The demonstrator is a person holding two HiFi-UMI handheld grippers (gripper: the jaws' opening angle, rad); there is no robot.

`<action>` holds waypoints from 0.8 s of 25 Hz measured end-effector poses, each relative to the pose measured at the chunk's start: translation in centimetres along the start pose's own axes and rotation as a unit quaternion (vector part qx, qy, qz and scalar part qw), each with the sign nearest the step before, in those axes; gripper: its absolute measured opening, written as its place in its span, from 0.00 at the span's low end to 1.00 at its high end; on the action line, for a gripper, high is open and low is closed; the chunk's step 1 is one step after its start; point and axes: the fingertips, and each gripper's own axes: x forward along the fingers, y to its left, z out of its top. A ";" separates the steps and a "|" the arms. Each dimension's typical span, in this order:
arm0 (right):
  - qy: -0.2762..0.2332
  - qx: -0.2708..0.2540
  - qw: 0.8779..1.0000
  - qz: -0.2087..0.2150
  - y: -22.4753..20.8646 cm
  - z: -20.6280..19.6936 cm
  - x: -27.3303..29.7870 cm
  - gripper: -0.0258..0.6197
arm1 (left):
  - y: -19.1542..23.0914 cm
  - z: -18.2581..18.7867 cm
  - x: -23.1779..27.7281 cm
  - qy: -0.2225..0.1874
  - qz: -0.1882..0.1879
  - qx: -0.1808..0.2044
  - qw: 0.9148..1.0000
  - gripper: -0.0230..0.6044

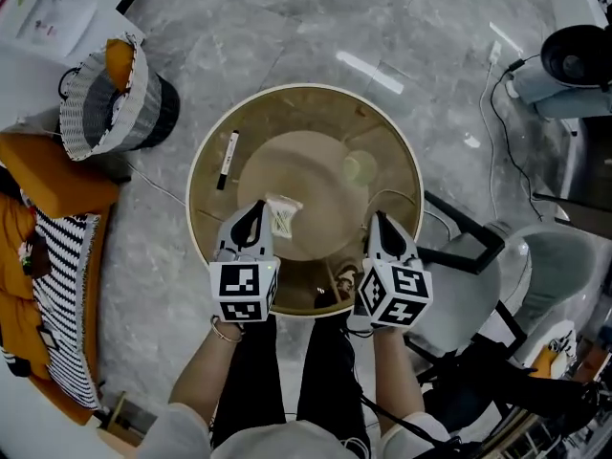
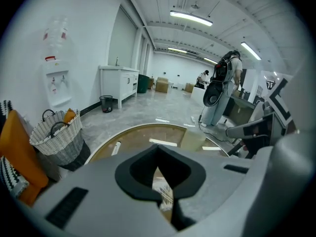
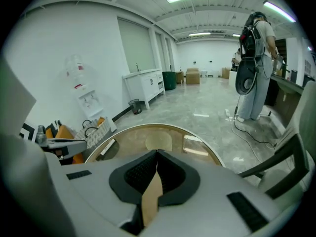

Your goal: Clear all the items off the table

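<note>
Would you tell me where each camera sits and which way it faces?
Head view: on the head, looking steeply down at the table; left gripper, right gripper, forearms, legs show.
Left gripper view: on the left gripper, facing across the table into the room; shut jaws show.
Right gripper view: on the right gripper, facing likewise; shut jaws show.
Shared: all show the marker.

Left of the round table (image 1: 287, 127), on the grey marble floor (image 1: 287, 27), a woven basket (image 1: 88, 113) stands with something orange inside. Nearer, also left of the table, an orange cushion (image 1: 57, 175) lies against black-and-white striped fabric (image 1: 62, 304). Right of the table stands a white chair (image 1: 545, 275) with a black frame, and a black cable (image 1: 505, 151) runs over the floor. Beyond the table, by the wall, are a water dispenser (image 2: 58, 80), a white cabinet (image 2: 118, 83) and a black bin (image 2: 105, 103). A person (image 2: 236, 68) wearing a backpack stands beyond its right side.
</note>
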 end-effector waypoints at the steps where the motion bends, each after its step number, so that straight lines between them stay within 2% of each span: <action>1: 0.001 0.003 1.000 -0.001 -0.1 -0.5 0.7 0.08 | 0.1 -0.6 0.6 0.001 -0.001 -0.001 1.000 0.05; 10: 0.004 0.000 1.000 0.005 -0.5 -1.6 3.9 0.08 | 0.9 -3.4 3.2 0.011 0.003 -0.010 1.000 0.05; 11: 0.004 -0.001 1.000 0.010 -0.4 -1.4 4.1 0.13 | 1.0 -3.6 3.3 0.013 0.004 -0.012 1.000 0.05; 12: 0.005 -0.003 1.000 0.015 -0.3 -1.2 4.4 0.22 | 1.1 -3.7 3.4 0.014 0.005 -0.014 1.000 0.05; 17: 0.004 -0.034 0.999 0.026 0.1 0.1 6.2 0.47 | 1.3 -4.4 4.0 0.021 0.007 -0.025 0.999 0.05; 20: 0.007 -0.061 0.998 0.030 0.6 0.9 7.5 0.54 | 1.4 -4.9 4.3 0.026 0.007 -0.031 0.999 0.05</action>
